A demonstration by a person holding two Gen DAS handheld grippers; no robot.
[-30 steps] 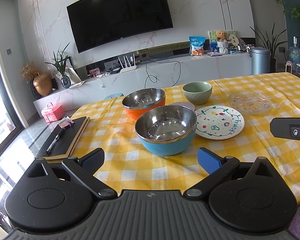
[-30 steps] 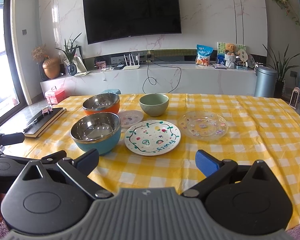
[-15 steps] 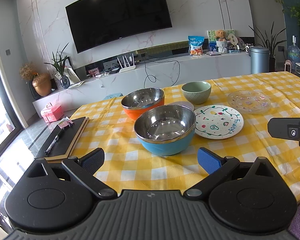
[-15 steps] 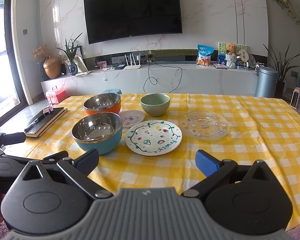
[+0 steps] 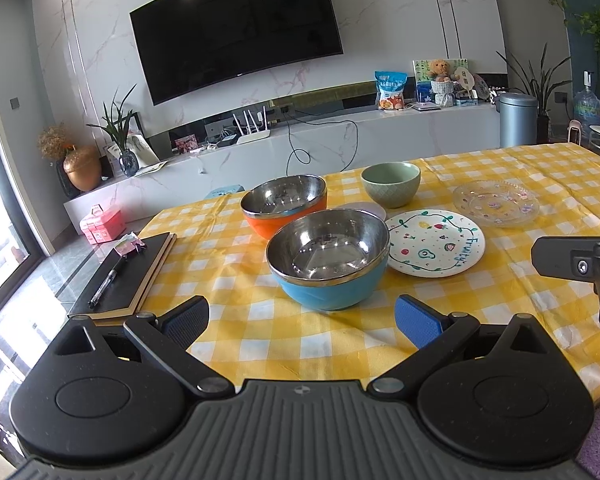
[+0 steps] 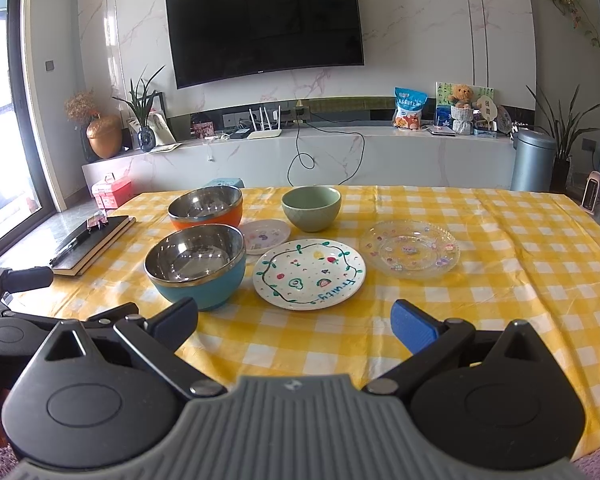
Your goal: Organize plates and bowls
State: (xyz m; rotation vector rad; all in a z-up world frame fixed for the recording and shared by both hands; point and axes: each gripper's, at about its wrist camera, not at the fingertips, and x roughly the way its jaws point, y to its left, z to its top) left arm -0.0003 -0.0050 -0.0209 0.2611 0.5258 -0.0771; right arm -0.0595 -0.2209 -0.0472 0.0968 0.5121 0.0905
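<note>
Your left gripper (image 5: 302,316) wide open, empty, hovers at near table edge facing blue steel-lined bowl (image 5: 327,258). Right gripper (image 6: 294,316) equally spread, empty, facing white painted fruit plate (image 6: 309,272). Orange steel-lined bowl (image 5: 283,206) just behind blue one, possibly touching; hard to tell. Nothing stacked yet. Take blue bowl by rim, one finger inside, one outside; lift straight up, avoid nudging fruit plate just beside it. Green ceramic bowl (image 6: 311,208) and clear glass plate (image 6: 410,248) sit apart.
</note>
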